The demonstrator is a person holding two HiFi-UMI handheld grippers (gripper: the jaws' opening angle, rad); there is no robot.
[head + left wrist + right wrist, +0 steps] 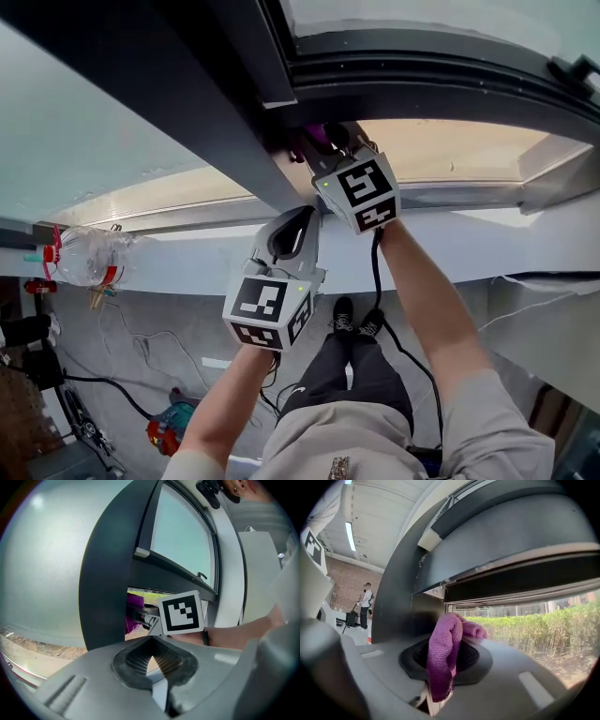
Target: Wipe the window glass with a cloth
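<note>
Where the head view looks down, the right gripper (328, 142) holds a soft purple microfibre cloth (315, 137) up by the dark window frame (234, 112), with the clear window glass (450, 150) just beyond and the left gripper (292, 225) close beneath. In the left gripper view, its jaws are closed on nothing, and the cloth is ahead. In the right gripper view, the jaws clamp a thick fold of the cloth, which looks light and limp, so that pinch should suit it.
</note>
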